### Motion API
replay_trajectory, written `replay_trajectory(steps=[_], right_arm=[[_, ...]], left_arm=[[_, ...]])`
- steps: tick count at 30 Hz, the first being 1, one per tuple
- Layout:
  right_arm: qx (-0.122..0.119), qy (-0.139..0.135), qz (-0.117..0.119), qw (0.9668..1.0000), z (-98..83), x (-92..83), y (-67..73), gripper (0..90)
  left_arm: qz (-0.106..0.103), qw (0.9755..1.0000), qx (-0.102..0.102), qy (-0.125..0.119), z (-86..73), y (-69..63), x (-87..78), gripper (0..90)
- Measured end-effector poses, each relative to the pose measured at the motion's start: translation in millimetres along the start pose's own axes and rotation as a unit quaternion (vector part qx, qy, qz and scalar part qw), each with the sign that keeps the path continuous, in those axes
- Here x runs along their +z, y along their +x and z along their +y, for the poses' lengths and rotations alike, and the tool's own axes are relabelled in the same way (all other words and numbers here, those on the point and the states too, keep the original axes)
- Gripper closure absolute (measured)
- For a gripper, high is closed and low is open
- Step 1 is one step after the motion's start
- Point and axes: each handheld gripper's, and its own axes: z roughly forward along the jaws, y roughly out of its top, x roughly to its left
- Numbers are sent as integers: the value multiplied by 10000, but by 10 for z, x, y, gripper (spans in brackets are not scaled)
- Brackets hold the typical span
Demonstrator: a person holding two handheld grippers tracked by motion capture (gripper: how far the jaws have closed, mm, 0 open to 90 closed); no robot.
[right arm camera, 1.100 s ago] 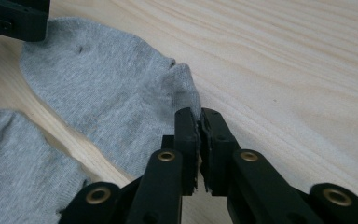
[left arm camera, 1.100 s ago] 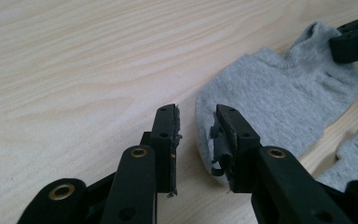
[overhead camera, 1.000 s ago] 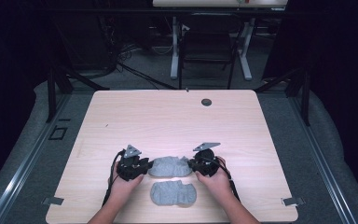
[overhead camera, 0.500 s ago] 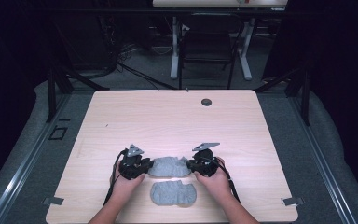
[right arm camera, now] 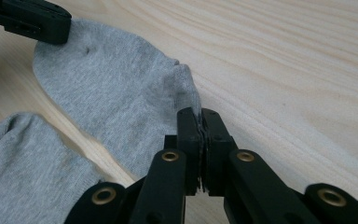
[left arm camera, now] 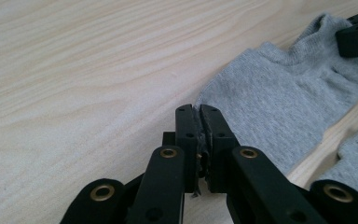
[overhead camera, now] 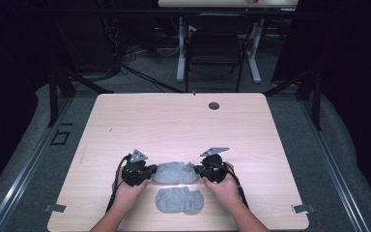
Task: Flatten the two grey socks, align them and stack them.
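**Both grippers pinch the ends of one grey sock**

From the high view the whole layout reads at once: the left gripper [overhead camera: 147, 173] and right gripper [overhead camera: 199, 170] face each other across the far sock [overhead camera: 175, 172], which lies flat on the bench [overhead camera: 174, 125] between them, each hand behind its tool. A second sock [overhead camera: 179, 199] lies just nearer the person than the fingers, apart from both grippers. A small dark round spot [overhead camera: 214, 105] sits well beyond the fingers, near the bench's far edge.

The gripper views give what that view cannot. In the left gripper view the fingers [left arm camera: 186, 135] have just been closing and now stand pressed together with a sliver of the sock's [left arm camera: 279, 107] edge caught between them; the other gripper's black tip bites the far end of the sock at the top right. The right gripper view mirrors this: its fingers [right arm camera: 189, 135] have likewise just closed on a bunched fold of the sock [right arm camera: 116, 102], and the second sock [right arm camera: 23, 163] shows at lower left.

The socks are soft, finely ribbed grey knit, short and rounded. The bench is pale wood with a long streaked grain. The fingers are matt black with brass-ringed pivots.
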Motion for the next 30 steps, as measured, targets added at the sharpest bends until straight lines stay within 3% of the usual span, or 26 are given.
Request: replay_trajectory(steps=[15, 26, 30], right_arm=[[-161, -195, 66, 9997, 73, -228, 74, 878], [-372, -267, 166, 9988, -15, -442, 178, 878], [-416, -268, 251, 9985, -75, -541, 214, 877]], left_arm=[[-178, 9995, 114, -222, 70, -101, -236, 872], [-370, 9987, 290, -179, 15, -244, -409, 872], [-480, 9983, 259, -202, -39, -309, -475, 871]])
